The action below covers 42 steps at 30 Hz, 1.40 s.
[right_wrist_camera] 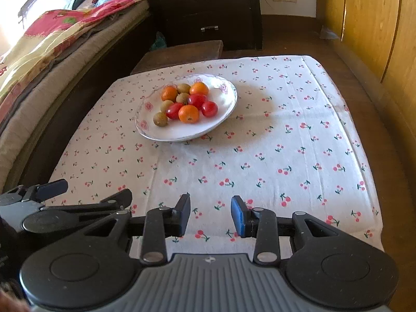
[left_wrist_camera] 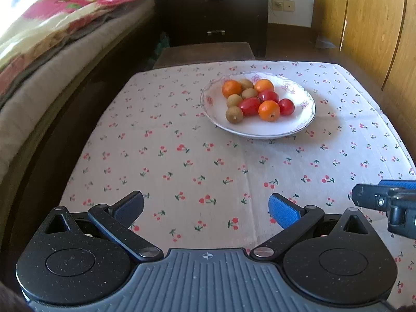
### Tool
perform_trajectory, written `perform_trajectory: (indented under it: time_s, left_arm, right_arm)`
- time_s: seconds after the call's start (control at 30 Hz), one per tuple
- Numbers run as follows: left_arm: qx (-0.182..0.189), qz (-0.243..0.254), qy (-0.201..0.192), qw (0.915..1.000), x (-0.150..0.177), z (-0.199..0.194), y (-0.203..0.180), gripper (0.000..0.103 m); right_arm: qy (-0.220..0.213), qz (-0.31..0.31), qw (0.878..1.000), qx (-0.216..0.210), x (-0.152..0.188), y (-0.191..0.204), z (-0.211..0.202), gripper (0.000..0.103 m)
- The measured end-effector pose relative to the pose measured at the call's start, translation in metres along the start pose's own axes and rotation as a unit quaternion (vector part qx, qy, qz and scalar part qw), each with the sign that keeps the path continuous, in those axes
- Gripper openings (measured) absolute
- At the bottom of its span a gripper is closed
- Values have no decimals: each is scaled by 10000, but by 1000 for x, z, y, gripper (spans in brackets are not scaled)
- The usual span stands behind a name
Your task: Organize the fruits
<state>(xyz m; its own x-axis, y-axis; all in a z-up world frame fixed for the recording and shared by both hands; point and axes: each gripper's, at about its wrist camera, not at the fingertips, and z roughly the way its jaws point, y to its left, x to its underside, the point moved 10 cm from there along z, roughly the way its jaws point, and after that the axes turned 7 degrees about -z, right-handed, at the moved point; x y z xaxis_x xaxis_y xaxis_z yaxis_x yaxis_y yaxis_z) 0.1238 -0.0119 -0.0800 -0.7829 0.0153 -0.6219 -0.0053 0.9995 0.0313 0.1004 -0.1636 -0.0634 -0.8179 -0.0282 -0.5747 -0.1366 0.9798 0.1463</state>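
The fruits (left_wrist_camera: pixel 256 100) are gathered in a white plate (left_wrist_camera: pixel 299 127) on the cherry-print desk (left_wrist_camera: pixel 182 156), well apart from both claws. The left claw (left_wrist_camera: pixel 206 208) is spread wide and empty; the right claw (right_wrist_camera: pixel 210 214) is held narrowly apart, empty.

Bright daylight enters from the upper left, washing out the bed (left_wrist_camera: pixel 39 59), while fisheye bending curves and darkens every edge.

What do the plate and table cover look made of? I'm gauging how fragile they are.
Plate: probably glazed ceramic or porcelain; glossy white, with printed pink flowers and a thin blue rim line. Table cover: matte woven cloth, likely cotton; it shows fold creases and a cherry print.
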Motion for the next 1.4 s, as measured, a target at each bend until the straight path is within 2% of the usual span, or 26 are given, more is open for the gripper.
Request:
perform_trajectory:
  time_s: [0.37,1.4]
  left_arm:
    - [288,-331,135,9989,9,-7,1,103]
    - [311,-387,42,9988,11,-17,2,103]
  right_arm:
    - [94,-66,9999,10,11,6,2,36]
    - [38,-25,9999,-102,13,10,-2,36]
